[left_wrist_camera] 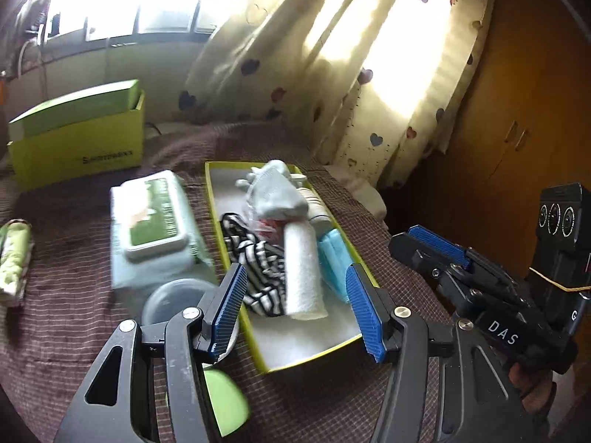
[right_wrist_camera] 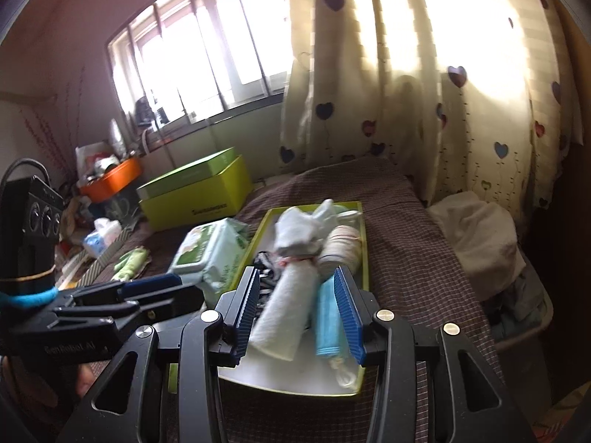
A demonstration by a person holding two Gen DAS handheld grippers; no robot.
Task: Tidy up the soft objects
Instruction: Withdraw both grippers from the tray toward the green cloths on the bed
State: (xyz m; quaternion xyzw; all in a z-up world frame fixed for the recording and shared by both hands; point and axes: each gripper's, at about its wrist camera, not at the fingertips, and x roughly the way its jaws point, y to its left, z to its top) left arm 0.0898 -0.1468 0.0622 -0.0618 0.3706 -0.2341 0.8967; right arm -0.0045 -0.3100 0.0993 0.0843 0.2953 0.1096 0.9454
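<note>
A shallow yellow-green tray (left_wrist_camera: 236, 288) (right_wrist_camera: 364, 243) lies on the checkered bed cover. It holds a rolled white towel (left_wrist_camera: 303, 269) (right_wrist_camera: 284, 306), a striped black-and-white cloth (left_wrist_camera: 255, 258), grey socks (left_wrist_camera: 273, 192) (right_wrist_camera: 299, 232), a blue face mask (left_wrist_camera: 334, 258) (right_wrist_camera: 327, 317) and a rolled beige cloth (right_wrist_camera: 341, 249). My left gripper (left_wrist_camera: 295, 310) is open and empty above the tray's near end. My right gripper (right_wrist_camera: 301, 313) is open and empty, hovering over the towel and mask; it also shows in the left wrist view (left_wrist_camera: 439, 251).
A wet-wipes pack (left_wrist_camera: 155, 221) (right_wrist_camera: 210, 254) lies left of the tray. A clear plastic lid (left_wrist_camera: 173, 299) and a green round object (left_wrist_camera: 225, 402) lie near my left gripper. A green box (left_wrist_camera: 77, 140) (right_wrist_camera: 195, 192) stands at the back. A green cloth roll (left_wrist_camera: 14, 258) lies far left.
</note>
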